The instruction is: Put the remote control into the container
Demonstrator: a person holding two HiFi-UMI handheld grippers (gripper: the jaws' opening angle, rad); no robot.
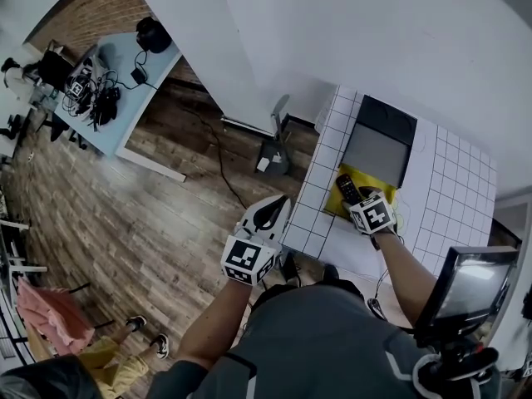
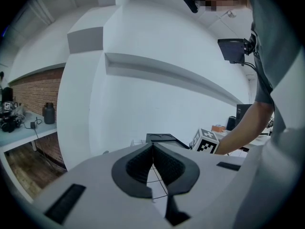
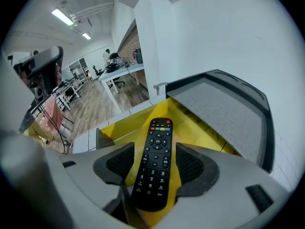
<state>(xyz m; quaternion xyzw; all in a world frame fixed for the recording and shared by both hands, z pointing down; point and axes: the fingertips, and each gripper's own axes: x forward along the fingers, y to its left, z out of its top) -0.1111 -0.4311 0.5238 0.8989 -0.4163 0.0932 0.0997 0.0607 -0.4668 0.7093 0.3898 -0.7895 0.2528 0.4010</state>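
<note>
The long black plastic remote control [image 3: 156, 149] lies flat in the shallow yellow plastic container [image 3: 136, 123], between the right gripper's [image 3: 156, 162] wide jaws, which do not touch it. Placement looks done; only pulling the gripper away remains. The left gripper [image 2: 153, 163], off to the left, is closed on nothing.

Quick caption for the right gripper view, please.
Open right gripper straddles the remote control lying in the yellow container.
</note>
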